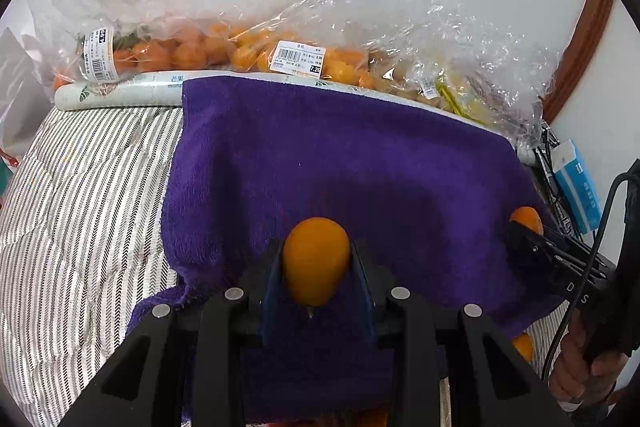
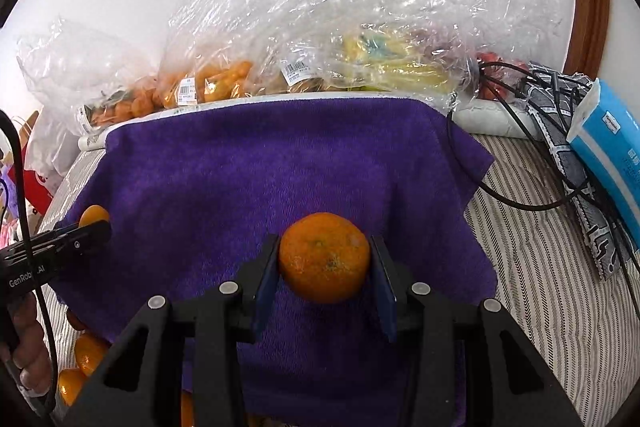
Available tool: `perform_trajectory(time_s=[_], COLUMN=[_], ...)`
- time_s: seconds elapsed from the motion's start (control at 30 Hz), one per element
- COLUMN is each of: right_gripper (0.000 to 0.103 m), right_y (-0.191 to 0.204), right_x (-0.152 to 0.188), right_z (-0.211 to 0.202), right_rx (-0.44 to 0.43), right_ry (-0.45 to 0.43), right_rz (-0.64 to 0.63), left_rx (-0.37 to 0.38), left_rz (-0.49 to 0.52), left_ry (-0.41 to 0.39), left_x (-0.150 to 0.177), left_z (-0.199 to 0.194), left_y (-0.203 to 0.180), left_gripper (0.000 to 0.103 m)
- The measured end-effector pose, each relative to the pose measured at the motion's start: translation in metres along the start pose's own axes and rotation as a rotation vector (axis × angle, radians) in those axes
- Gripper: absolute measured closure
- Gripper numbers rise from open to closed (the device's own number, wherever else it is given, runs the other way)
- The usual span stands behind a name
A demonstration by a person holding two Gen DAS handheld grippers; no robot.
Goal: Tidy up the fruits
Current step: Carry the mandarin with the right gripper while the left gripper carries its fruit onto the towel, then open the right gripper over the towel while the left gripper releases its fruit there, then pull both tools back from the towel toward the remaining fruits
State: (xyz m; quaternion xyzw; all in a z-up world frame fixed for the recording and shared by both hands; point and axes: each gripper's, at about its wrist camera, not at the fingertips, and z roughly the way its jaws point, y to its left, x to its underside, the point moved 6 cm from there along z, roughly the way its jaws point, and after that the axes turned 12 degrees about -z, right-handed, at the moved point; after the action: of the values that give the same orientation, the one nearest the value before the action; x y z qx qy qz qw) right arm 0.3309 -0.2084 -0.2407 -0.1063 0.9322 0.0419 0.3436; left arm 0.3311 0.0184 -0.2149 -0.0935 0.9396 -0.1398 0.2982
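— Over the purple towel (image 1: 320, 163), what is held by the left gripper (image 1: 317, 263)?

— A smooth, egg-shaped kumquat (image 1: 316, 261) is clamped between its two blue pads (image 1: 272, 291), one pad pressed on each side. The fruit is seen at about six o'clock of the left wrist view, just above the cloth.

— And the right gripper (image 2: 324, 259)?

— A small mandarin (image 2: 324, 257), rounder and with pitted skin, is gripped there; the pads (image 2: 266, 285) are set against its flanks. It is likewise found at six o'clock of the right wrist view, over the towel.

— Can each tool be seen from the other side?

— Yes. In the left view the right gripper is seen at four o'clock with the mandarin at its tip; in the right view the left gripper is seen at nine o'clock with the kumquat.

— What is laid behind the towel?

— At twelve o'clock, clear plastic bags of fruit (image 2: 224, 83) with price labels are piled against the white wall. A blue tissue pack (image 2: 612, 151) is seen at three o'clock beside a black cable (image 2: 516, 203), on striped bedding (image 1: 80, 195).

— Any loose fruit?

— Several orange fruits (image 2: 88, 351) are lying at eight o'clock in the right view, off the towel's edge.
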Motion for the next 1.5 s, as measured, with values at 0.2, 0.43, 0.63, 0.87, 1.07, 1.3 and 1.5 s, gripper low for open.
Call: perform_trajectory(time_s=[0.2, 0.43, 0.63, 0.87, 1.07, 1.3, 1.5], right_gripper=[0.06, 0.06, 0.052, 0.042, 0.042, 0.041, 0.041], right_y=[0.0, 0.002, 0.002, 0.005, 0.016, 0.011, 0.007], right_x=[0.0, 0.001, -0.003, -0.015, -0.015, 0.01, 0.036], right_z=[0.002, 0.001, -0.009, -0.039, -0.085, -0.119, -0.136], right_rx=[0.002, -0.002, -0.011, 0.019, 0.056, 0.103, 0.011], right_ry=[0.008, 0.002, -0.031, -0.095, -0.155, -0.137, -0.091], right_rz=[-0.012, -0.024, -0.019, -0.007, -0.065, -0.026, 0.062], left_rx=[0.002, 0.006, 0.037, 0.091, 0.075, 0.088, 0.058], left_rz=[0.01, 0.021, 0.012, 0.043, 0.062, 0.054, 0.017], left_ry=[0.007, -0.009, -0.029, -0.154, -0.18, -0.209, -0.238], left_x=[0.001, 0.0, -0.004, -0.012, -0.011, 0.001, 0.02], left_z=[0.001, -0.002, -0.013, -0.049, -0.072, -0.108, -0.131], left_y=[-0.002, -0.003, -0.005, -0.016, -0.024, -0.022, -0.006], left_gripper=[0.071, 0.071, 0.06, 0.04, 0.039, 0.039, 0.039])
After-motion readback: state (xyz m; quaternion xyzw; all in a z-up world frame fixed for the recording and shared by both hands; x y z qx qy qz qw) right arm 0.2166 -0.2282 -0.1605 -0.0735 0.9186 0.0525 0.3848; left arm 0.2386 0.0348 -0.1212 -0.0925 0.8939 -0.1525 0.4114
